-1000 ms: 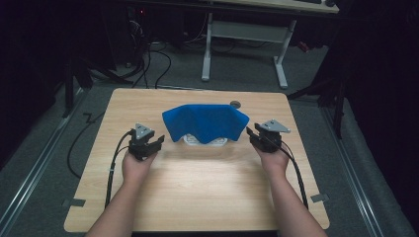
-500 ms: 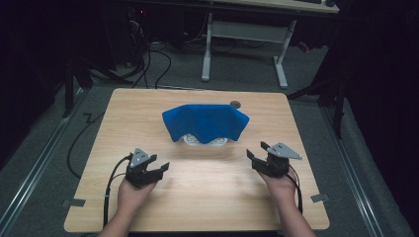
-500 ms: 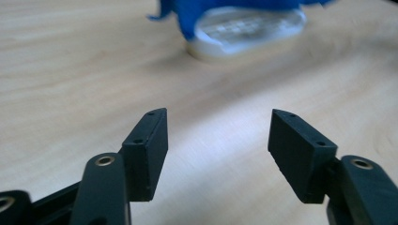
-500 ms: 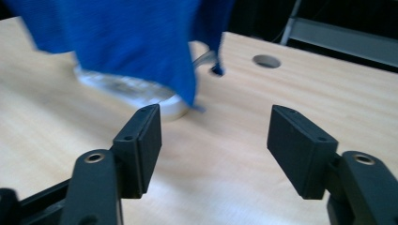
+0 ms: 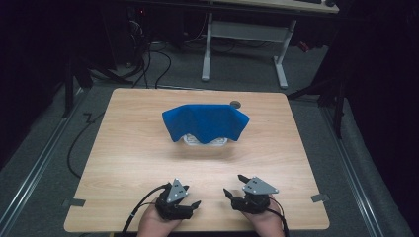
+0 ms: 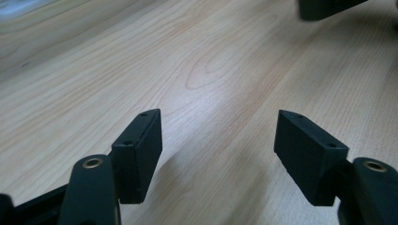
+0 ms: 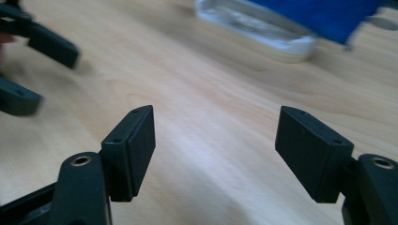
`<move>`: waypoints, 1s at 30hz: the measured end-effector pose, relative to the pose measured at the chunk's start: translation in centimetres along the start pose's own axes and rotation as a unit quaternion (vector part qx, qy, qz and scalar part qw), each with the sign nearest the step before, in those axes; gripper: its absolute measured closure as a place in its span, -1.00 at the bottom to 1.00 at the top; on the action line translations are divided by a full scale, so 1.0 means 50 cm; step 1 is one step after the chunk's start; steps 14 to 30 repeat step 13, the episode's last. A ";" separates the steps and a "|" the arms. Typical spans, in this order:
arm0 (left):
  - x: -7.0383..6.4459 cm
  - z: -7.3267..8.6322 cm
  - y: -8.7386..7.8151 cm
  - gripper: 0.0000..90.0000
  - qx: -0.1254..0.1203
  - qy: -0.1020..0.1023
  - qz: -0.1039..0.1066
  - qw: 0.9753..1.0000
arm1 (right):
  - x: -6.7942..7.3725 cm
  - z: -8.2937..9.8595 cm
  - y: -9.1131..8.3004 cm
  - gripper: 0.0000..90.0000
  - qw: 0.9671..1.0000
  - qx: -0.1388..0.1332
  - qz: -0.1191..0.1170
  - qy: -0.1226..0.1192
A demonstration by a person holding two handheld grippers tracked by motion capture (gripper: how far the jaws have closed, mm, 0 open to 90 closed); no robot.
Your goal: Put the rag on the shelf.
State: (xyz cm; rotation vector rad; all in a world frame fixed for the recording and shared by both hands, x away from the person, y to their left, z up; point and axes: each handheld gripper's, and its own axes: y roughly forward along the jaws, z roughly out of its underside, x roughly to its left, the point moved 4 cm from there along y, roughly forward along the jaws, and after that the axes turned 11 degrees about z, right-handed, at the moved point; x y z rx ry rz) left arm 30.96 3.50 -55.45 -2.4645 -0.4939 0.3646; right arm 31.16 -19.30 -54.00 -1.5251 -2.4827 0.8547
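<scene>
Item: blue cloth (image 5: 205, 121), draped over a shallow white dish (image 5: 205, 141) at the middle of the wooden table (image 5: 128, 158), towards its far half. The cloth hangs over the dish and hides most of it; its near rim shows below the hem. Judged a cover, laid on purpose and complete.

Item: small dark round thing (image 5: 235, 104) on the table just behind the cloth; too small to identify.

Item: left gripper (image 5: 193, 204), near edge of the table, well apart from the cloth. Jaws spread, holding nothing.

Item: right gripper (image 5: 234, 186), near edge, beside the left, a gap of bare wood between them. Jaws spread, holding nothing. Both appear parked clear of the work, a rest position by judgement.

Note on views: the high view gives the whole layout and the person's hands. The right gripper view adds the dish's side wall (image 7: 263, 33) and the cloth's corner (image 7: 328, 16) above it. The left gripper view gives bare wood grain between its jaws.
</scene>
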 end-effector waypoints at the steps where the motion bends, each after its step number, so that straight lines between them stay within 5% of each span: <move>1: 0.001 -0.003 0.004 -0.27 0.003 0.007 0.000 1.000 | 0.000 0.000 0.000 -0.36 1.000 0.000 0.000 0.000; 5: 0.025 -0.010 -0.005 -0.27 -0.016 -0.011 -0.011 1.000 | 0.000 -0.007 0.028 -0.42 1.000 0.012 -0.003 -0.006; 13: 0.062 0.002 -0.045 -0.26 -0.045 -0.050 -0.030 0.997 | -0.019 -0.003 0.013 -0.41 1.000 0.005 0.004 0.013; 30: 0.062 0.002 -0.045 -0.26 -0.045 -0.050 -0.030 0.997 | -0.019 -0.003 0.013 -0.41 1.000 0.005 0.004 0.013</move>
